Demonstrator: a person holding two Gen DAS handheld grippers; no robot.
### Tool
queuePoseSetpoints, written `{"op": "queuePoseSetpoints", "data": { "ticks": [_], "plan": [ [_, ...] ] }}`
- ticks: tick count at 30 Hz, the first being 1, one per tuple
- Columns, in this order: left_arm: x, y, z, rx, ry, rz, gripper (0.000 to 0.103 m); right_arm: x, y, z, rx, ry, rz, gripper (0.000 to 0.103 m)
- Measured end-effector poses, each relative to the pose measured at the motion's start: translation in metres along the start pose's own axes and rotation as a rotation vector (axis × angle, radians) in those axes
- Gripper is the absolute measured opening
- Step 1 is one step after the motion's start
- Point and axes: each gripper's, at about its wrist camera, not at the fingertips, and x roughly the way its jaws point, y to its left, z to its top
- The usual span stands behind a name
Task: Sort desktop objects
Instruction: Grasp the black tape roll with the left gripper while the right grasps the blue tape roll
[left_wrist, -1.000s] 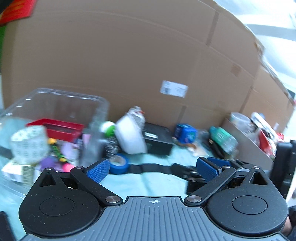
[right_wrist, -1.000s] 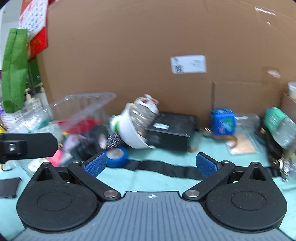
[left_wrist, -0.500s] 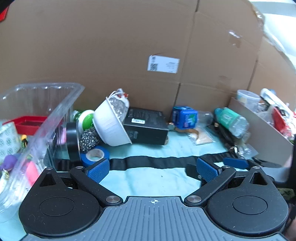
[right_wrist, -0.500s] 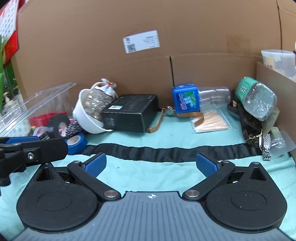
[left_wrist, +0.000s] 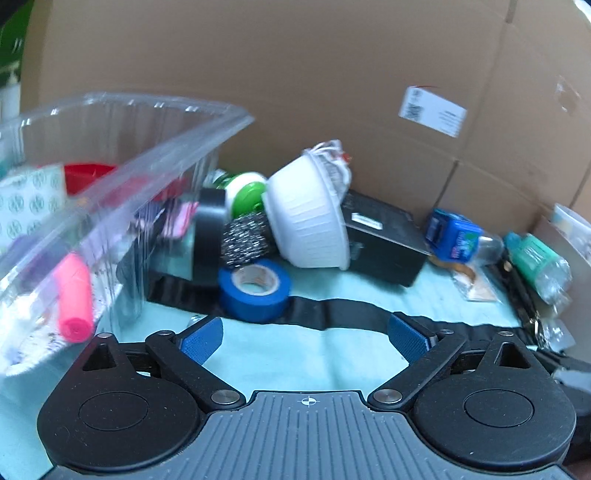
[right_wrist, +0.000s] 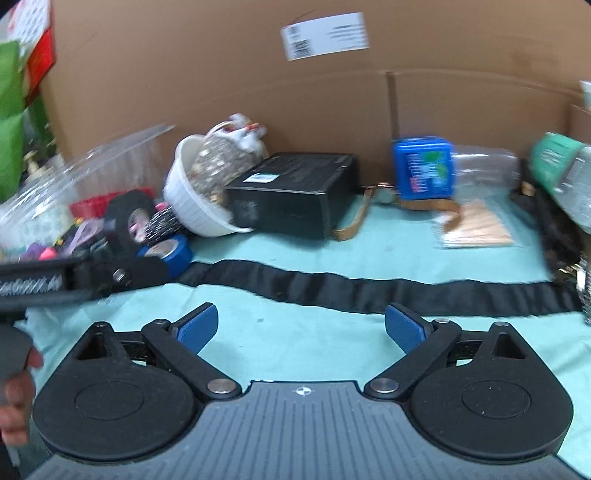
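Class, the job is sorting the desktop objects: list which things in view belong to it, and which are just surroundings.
Belongs to the job:
- blue tape roll
- black tape roll
- steel scourer
- white bowl
- black box
- clear bin

Just surroundings:
- cardboard wall
- teal cloth

Brown cardboard wall stands behind the work surface, made of flattened boxes with visible creases and a vertical seam. White shipping label with a barcode stuck high on it. The cardboard folds round to form a side panel on the right. Surface covered by a pale teal cloth, slightly wrinkled. Beyond the cardboard's left edge: green hanging fabric and a red and white printed sheet, both blurred. Lighting even and indoor; source out of view.
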Motion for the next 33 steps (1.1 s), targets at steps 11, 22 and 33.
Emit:
{"op": "queuePoseSetpoints", "data": {
  "ticks": [11,22,33],
  "plan": [
    [0.004,0.008,0.008,0.013,-0.063,0.034,0.094,0.028,0.046,0.009,-0.185,0.043,0.114,0.086],
    [0.020,0.017,0.023,-0.024,-0.060,0.063,0.101,0.048,0.070,0.021,-0.285,0.044,0.197,0.079],
    [0.021,0.025,0.023,-0.025,-0.030,0.087,0.102,0.067,0.083,0.027,-0.338,0.049,0.259,0.067]
  ]
}}
